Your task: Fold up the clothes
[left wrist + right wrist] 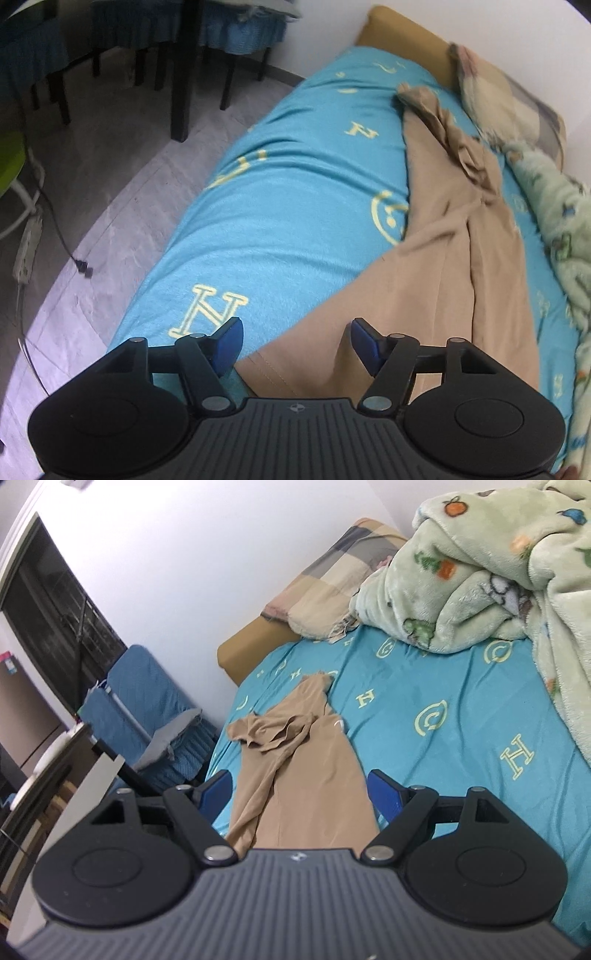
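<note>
We hold the left tool [294, 341] released above the tan garment [436, 254]. Our right tool [300, 794] hovers released too. The garment lies on the bed [295, 206].

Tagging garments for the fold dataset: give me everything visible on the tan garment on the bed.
The tan thin-fabric garment lies lengthwise and unfolded on the turquoise letter-print bedsheet. It looks soft and matte, with a stitched hem near the left gripper. Its near part is broad and mostly flat with long creases; the far end narrows and is bunched, one flap folded over. It touches only the sheet. Both the left and right gripper are open above its near end, not gripping.
</note>
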`<state>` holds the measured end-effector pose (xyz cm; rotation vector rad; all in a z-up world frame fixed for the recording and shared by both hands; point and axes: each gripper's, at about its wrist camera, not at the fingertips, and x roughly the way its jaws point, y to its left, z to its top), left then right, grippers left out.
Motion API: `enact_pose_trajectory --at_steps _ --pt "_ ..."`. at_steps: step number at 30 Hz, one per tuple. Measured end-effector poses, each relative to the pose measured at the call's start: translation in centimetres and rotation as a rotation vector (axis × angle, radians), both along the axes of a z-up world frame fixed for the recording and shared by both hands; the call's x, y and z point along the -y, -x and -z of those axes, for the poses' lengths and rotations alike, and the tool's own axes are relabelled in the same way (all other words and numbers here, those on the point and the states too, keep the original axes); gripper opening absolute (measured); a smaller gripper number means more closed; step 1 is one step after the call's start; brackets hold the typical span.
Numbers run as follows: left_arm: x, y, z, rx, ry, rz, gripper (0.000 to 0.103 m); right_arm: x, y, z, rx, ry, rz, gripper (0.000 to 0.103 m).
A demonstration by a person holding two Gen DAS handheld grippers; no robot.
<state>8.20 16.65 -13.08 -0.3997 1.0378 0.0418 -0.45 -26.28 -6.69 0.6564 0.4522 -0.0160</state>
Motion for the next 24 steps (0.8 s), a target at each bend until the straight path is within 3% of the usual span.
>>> enact_pose_trajectory --at_steps 5,7,8,10,16,24 --pt "0.1 -0.3 0.7 -0.041 0.006 -0.003 0.064 0.7 0.0 0.4 -0.014 -0.034 0.005 0.083" --pt "0.9 -0.3 0.7 -0.040 -0.058 0.026 0.043 0.7 -0.2 0.6 -0.022 -0.046 -0.001 0.083" --pt "1.4 -0.3 0.5 -0.041 -0.103 0.048 0.022 0.7 -0.2 0.7 -0.025 -0.051 -0.003 0.083" --pt "2.8 -0.4 -0.2 -0.033 -0.209 0.117 0.004 0.8 0.0 0.7 -0.023 -0.055 0.000 0.083" --pt "9.4 3.5 -5.4 0.194 -0.446 0.353 0.002 1.2 0.2 0.9 -0.026 -0.056 0.007 0.083" --pt "17.4 9.5 -5.8 0.279 -0.468 0.645 0.001 1.5 0.1 1.1 -0.028 -0.066 0.011 0.083"
